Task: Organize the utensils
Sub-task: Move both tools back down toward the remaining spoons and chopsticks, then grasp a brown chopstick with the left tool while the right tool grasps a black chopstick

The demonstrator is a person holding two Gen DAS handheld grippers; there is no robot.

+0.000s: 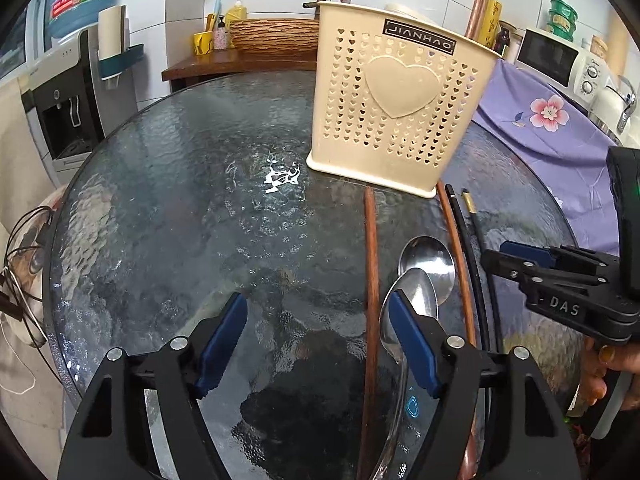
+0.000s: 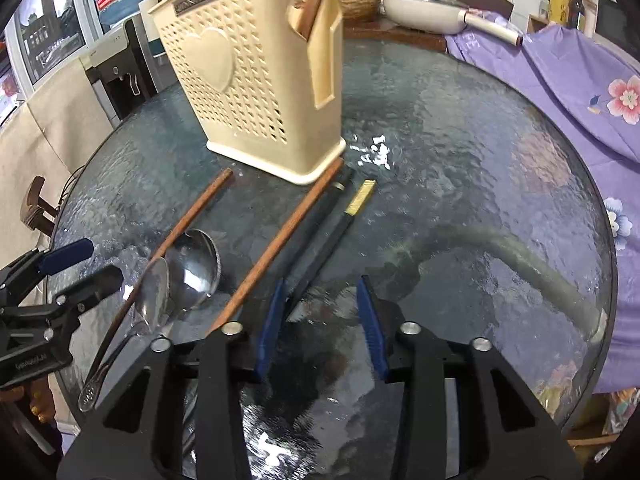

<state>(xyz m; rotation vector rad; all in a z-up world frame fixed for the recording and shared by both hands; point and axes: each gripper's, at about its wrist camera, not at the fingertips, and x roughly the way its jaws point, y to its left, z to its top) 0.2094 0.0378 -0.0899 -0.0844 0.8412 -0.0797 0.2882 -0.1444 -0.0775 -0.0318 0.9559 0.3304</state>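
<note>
Right now both grippers are part open and hold nothing. Left gripper [image 1: 316,344] sits by the spoons [image 1: 424,276], with the holder [image 1: 396,112] at one o'clock — its pads could push the shiny spoons away. Right gripper [image 2: 320,324] sits beside the black chopsticks [image 2: 320,240] — they might roll.

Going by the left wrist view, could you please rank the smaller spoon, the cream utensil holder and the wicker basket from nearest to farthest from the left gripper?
1. Smaller spoon: beside the left gripper's right finger.
2. Cream utensil holder: upright mid-table, ahead and right.
3. Wicker basket: on the wooden shelf beyond the table.
</note>
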